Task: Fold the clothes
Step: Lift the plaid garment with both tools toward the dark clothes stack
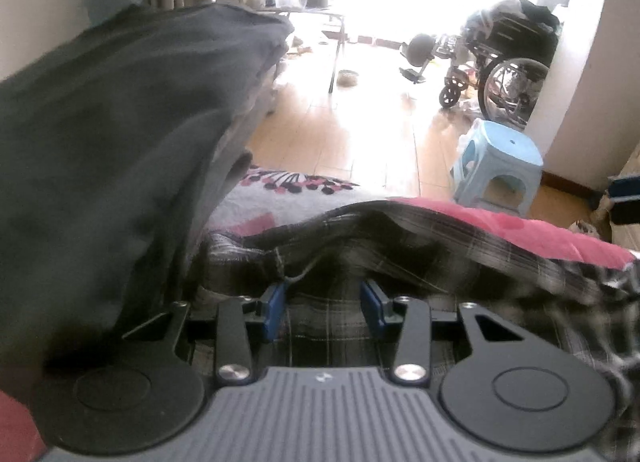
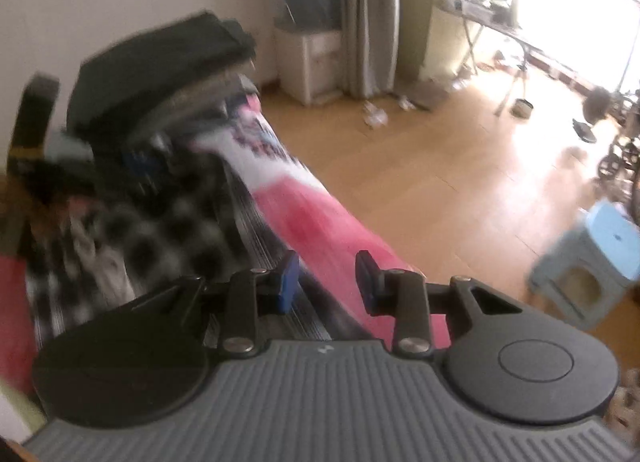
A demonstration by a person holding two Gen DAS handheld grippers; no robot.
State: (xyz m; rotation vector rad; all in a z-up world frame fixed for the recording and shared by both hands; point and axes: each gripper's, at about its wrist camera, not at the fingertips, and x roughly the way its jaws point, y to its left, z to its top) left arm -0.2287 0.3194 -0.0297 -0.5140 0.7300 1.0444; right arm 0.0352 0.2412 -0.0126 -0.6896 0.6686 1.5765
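Broadly, a bed with a red and patterned cover [image 1: 520, 230] is seen to carry the work. A black-and-white plaid garment [image 1: 460, 262] is spread across it, rumpled, with a raised fold ahead of the left gripper [image 1: 324, 304]. To that gripper's left a dark grey garment [image 1: 100, 142] is heaped high; in the right wrist view a dark stack [image 2: 160, 58] is noted at the far end of the bed, apparently folded, though blur prevents certainty.

The left gripper is held low over the plaid cloth, its blue fingers [image 1: 276, 310] spread and nothing caught between them. The right gripper [image 2: 326, 282] is likewise spread and empty, above the bed's edge.

The plaid garment is judged to be the piece in hand. For a clean fold, a single hem edge should be taken rather than bunched layers, the loose thread near the left finger avoided, and the cloth drawn taut between both grippers.
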